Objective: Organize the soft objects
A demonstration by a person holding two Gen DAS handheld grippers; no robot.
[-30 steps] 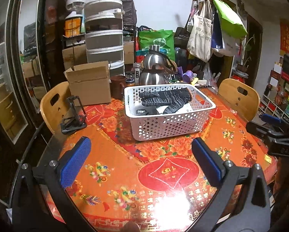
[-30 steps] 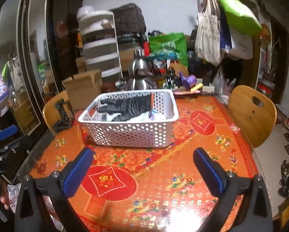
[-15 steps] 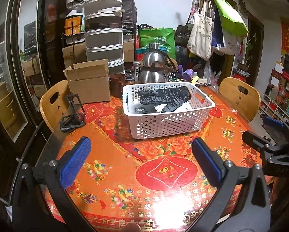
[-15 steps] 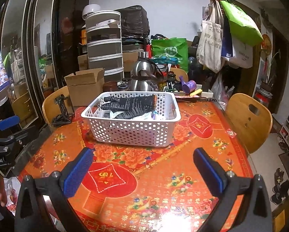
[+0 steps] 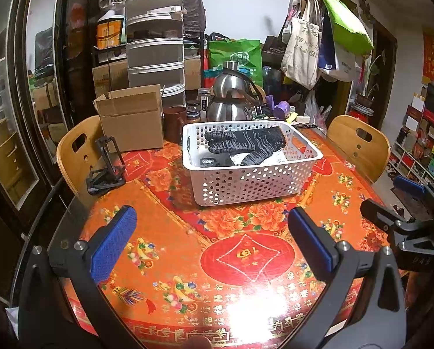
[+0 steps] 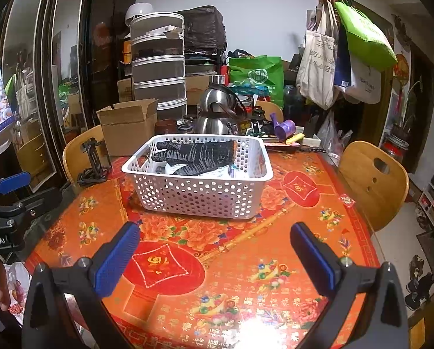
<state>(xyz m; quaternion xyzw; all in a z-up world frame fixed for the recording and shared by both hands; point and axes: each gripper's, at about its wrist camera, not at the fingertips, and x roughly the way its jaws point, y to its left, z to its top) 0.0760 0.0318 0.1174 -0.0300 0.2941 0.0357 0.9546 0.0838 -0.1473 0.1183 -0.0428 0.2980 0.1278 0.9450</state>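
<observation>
A white perforated basket (image 5: 254, 186) (image 6: 205, 200) stands on the round red-and-orange table. Dark grey striped gloves (image 5: 246, 141) (image 6: 199, 152) lie in it on top of white packets. My left gripper (image 5: 211, 238) is open and empty, held above the near part of the table, well short of the basket. My right gripper (image 6: 214, 250) is also open and empty, at a similar distance from the basket. Each gripper shows at the edge of the other's view: the right one in the left wrist view (image 5: 405, 203), the left one in the right wrist view (image 6: 10, 195).
Behind the basket stand a cardboard box (image 5: 132, 125), a brown mug (image 5: 174, 122), jars and steel kettles (image 5: 231, 99). A black phone stand (image 5: 106, 165) sits at the table's left. Wooden chairs (image 5: 359, 145) (image 5: 77, 151) flank the table. Bags hang on a coat rack (image 5: 318, 43).
Both grippers have pulled back and risen a little, so the basket looks slightly farther away. Both stay open and empty. The gloves and basket have not moved.
</observation>
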